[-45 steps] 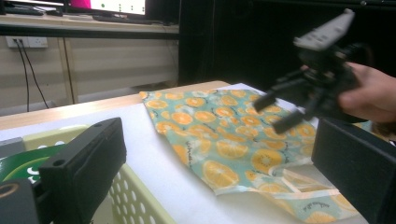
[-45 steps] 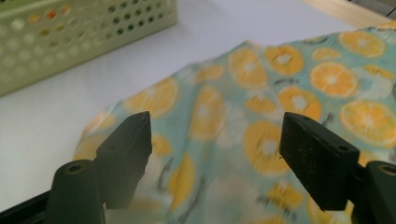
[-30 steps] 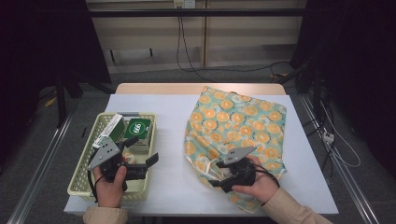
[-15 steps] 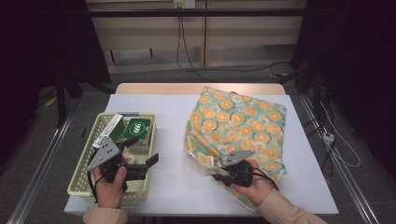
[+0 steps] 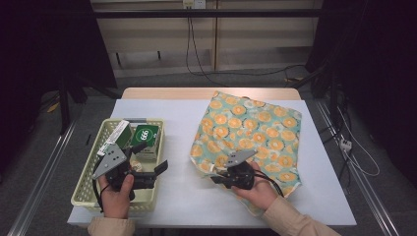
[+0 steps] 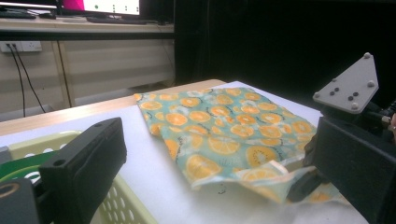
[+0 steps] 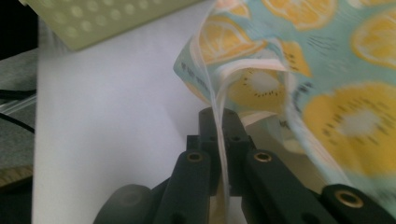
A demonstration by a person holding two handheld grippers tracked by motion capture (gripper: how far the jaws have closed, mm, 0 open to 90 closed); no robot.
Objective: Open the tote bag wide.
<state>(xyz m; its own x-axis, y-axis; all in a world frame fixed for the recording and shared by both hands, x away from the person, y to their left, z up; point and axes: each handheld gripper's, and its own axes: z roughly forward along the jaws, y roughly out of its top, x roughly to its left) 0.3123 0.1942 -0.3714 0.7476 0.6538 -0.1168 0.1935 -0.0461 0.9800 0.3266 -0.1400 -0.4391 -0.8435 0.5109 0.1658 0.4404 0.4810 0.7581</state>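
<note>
We saw a pale yellow perforated basket (image 5: 86, 196) at the left of a white table (image 5: 172, 118), its near corner also visible in the left gripper view (image 6: 121, 205). Inside it lay a green box marked 666 (image 5: 145, 136) beside a white-and-green carton (image 5: 112, 137), the two just touching. A wooden strip (image 5: 162, 92) edged the table's far side. Beyond it, black cables (image 5: 189, 39) hung down a beige wall panel, and more cables (image 5: 351, 152) lay on the grey floor at right.
</note>
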